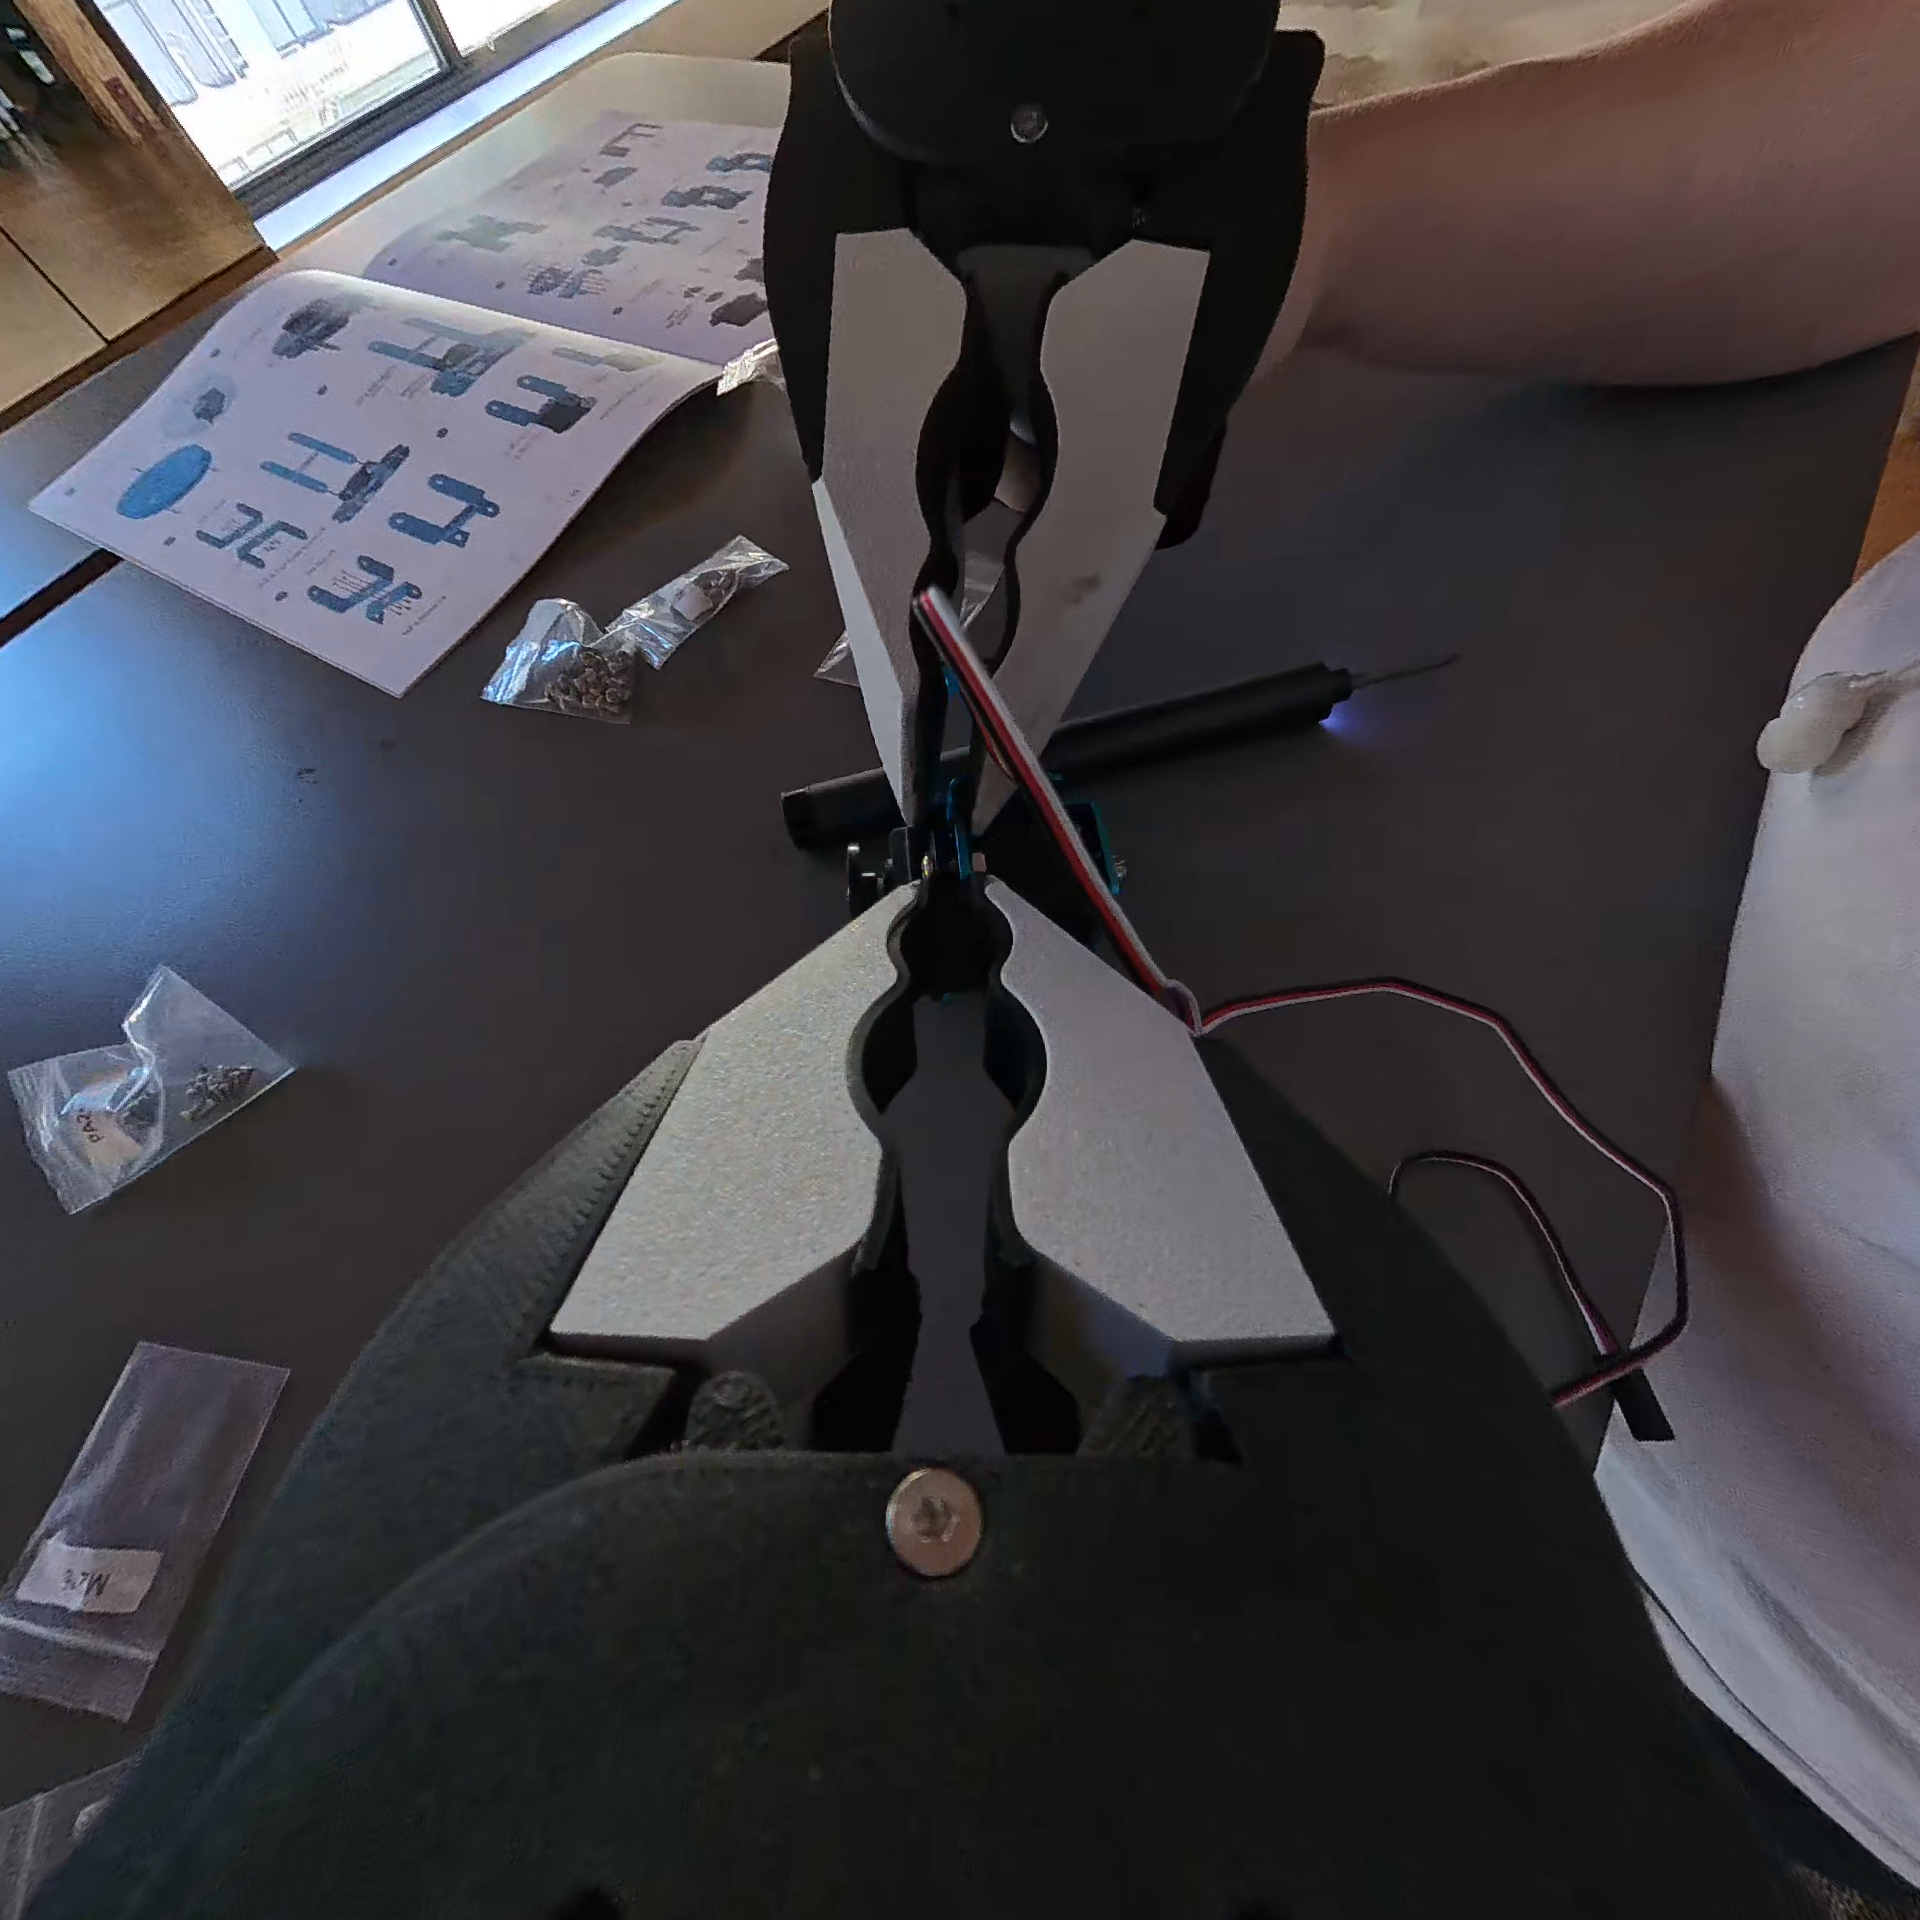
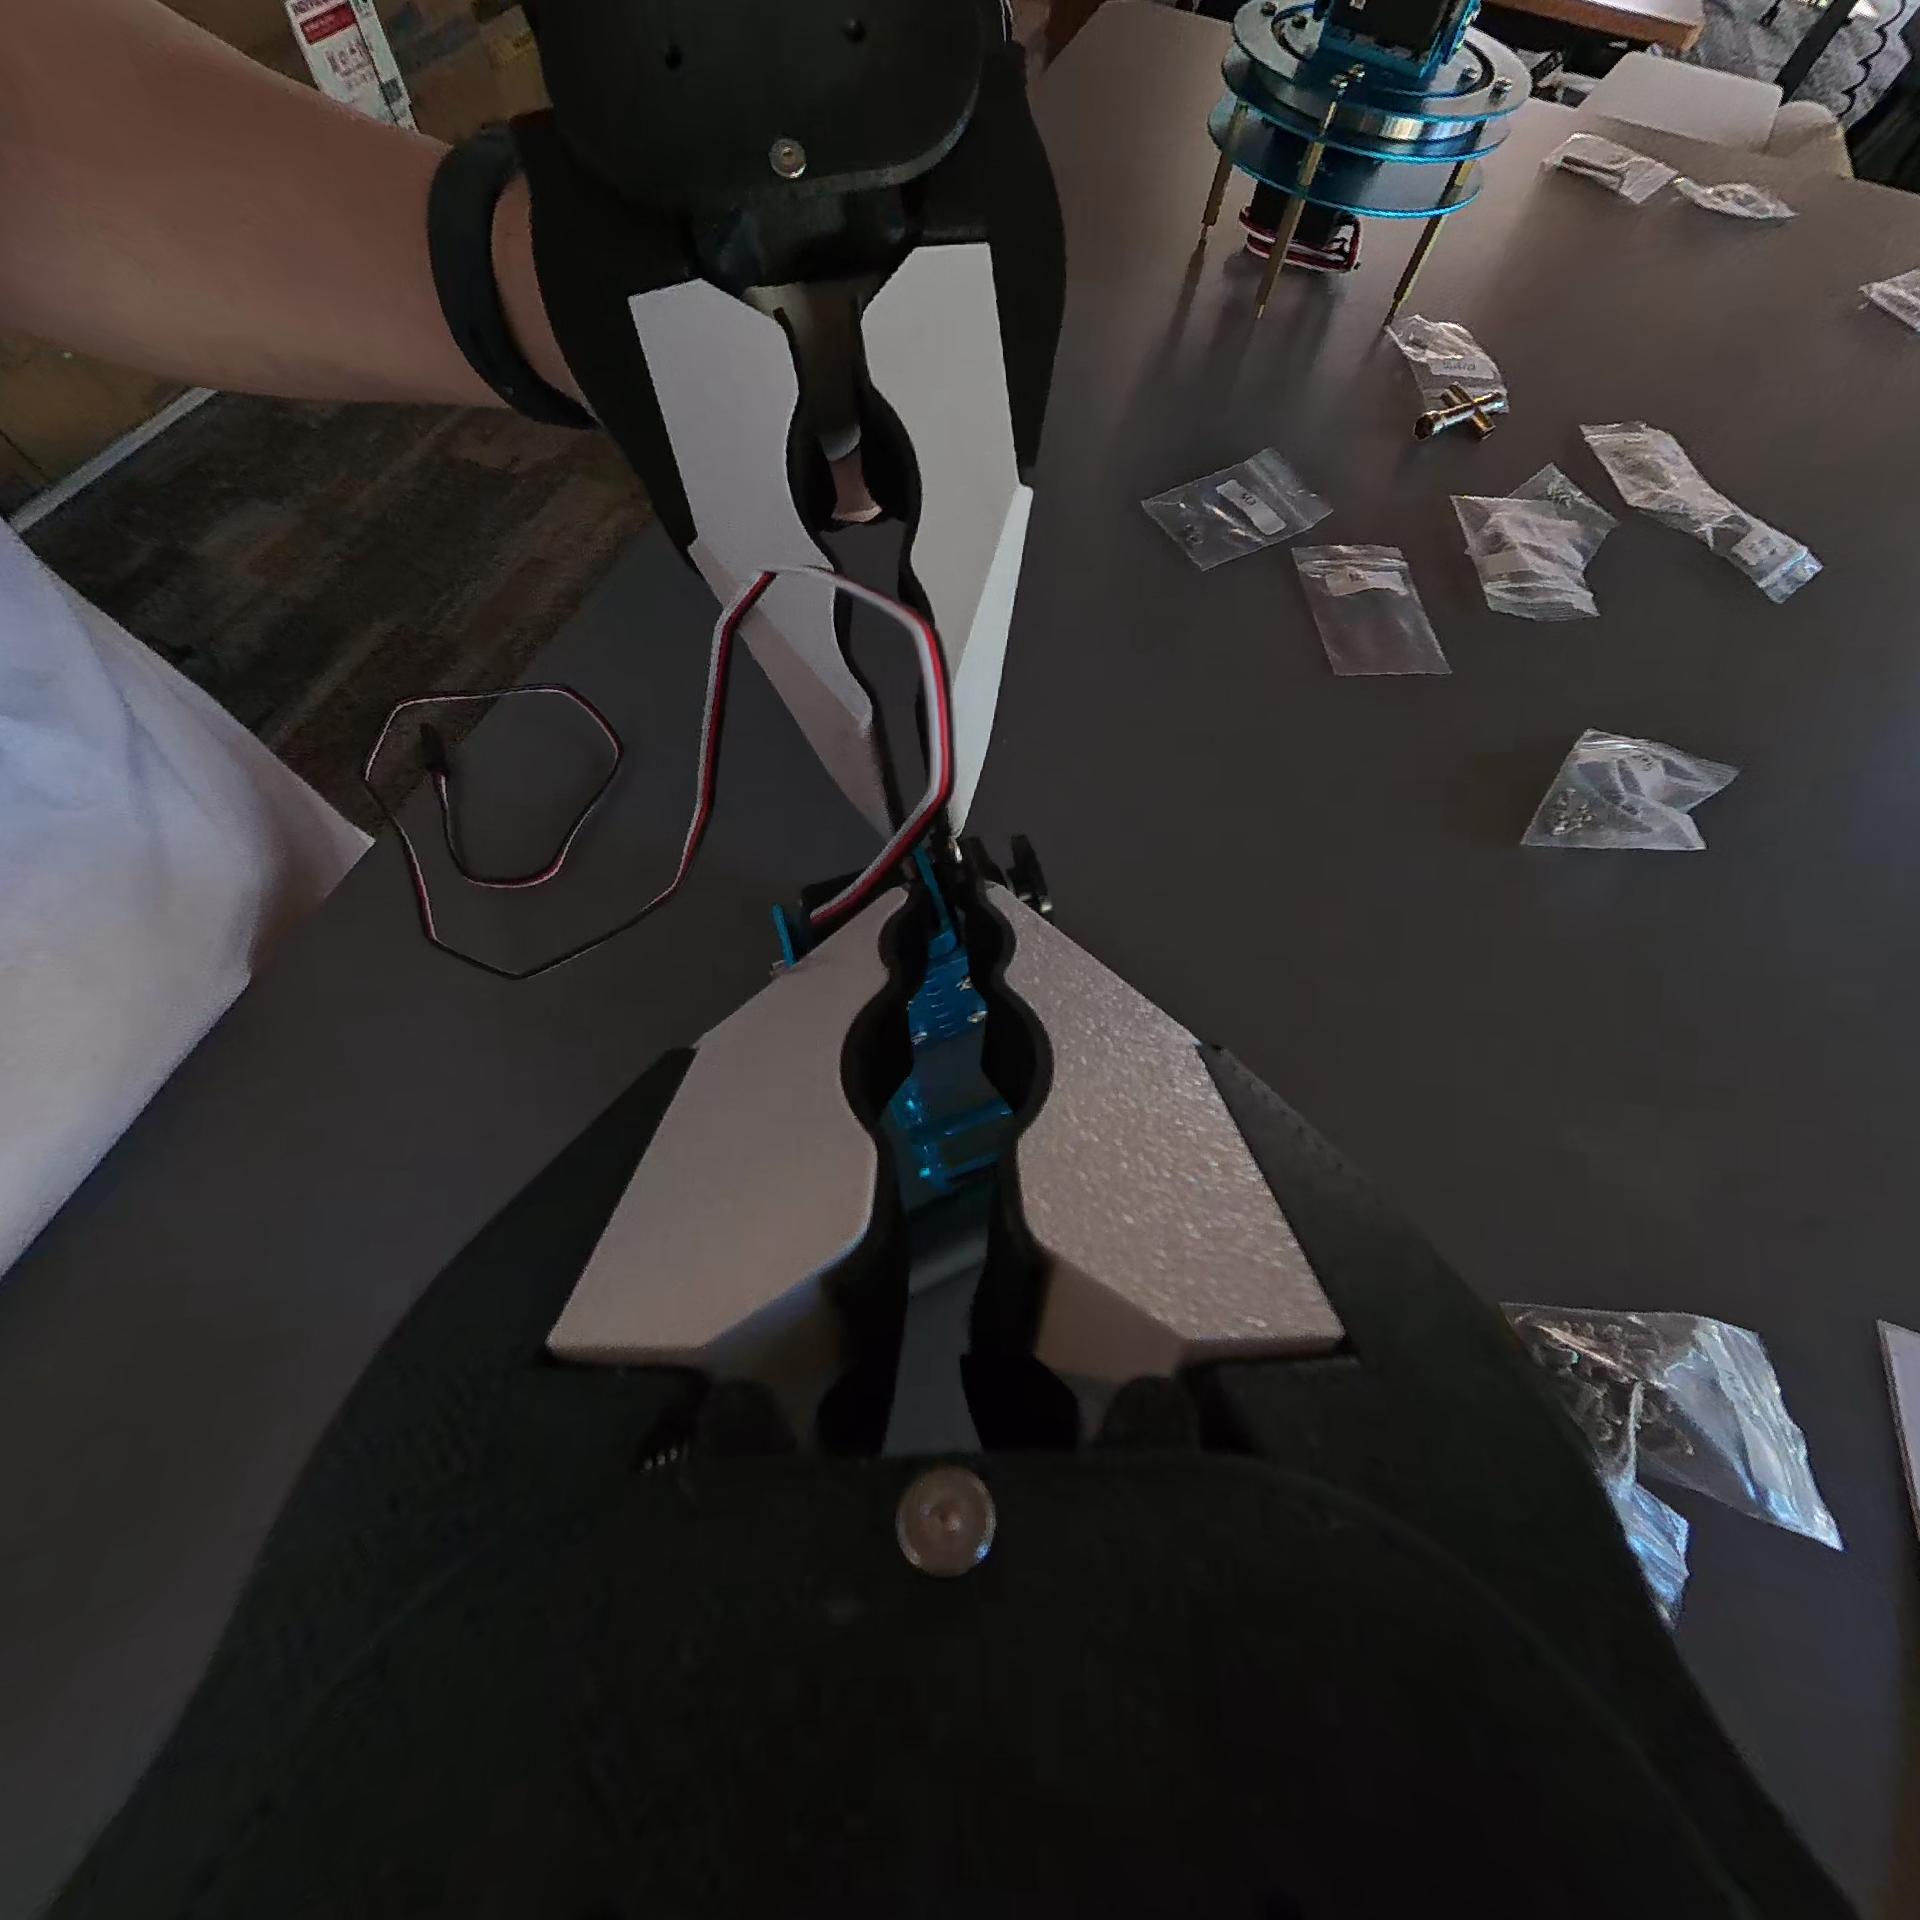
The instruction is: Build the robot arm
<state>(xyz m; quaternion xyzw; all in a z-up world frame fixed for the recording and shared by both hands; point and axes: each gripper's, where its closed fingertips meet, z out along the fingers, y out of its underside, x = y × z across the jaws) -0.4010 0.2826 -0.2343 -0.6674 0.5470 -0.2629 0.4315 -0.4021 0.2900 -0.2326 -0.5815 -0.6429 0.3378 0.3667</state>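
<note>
Two tongs meet nose to nose over the dark bench (image 1: 416, 883), both pinching one small blue servo-and-bracket part (image 2: 940, 1049).

At the left of the left wrist view lie an open parts booklet (image 1: 343, 457) and several small clear screw bags (image 1: 582, 665); in the middle the left tongs (image 1: 951, 894) are closed on the blue part, held just above the bench, with the right tongs (image 2: 951, 914) closed on it from the opposite side. Behind them lies a black powered screwdriver (image 1: 1195, 717). The part's red, white and black lead (image 1: 1455, 1039) trails off to the right near a white sleeve. In the right wrist view a blue round base on brass legs (image 2: 1361, 114) stands well apart, far right, already built; many bags are unopened, so the assembly looks only partly done.
</note>
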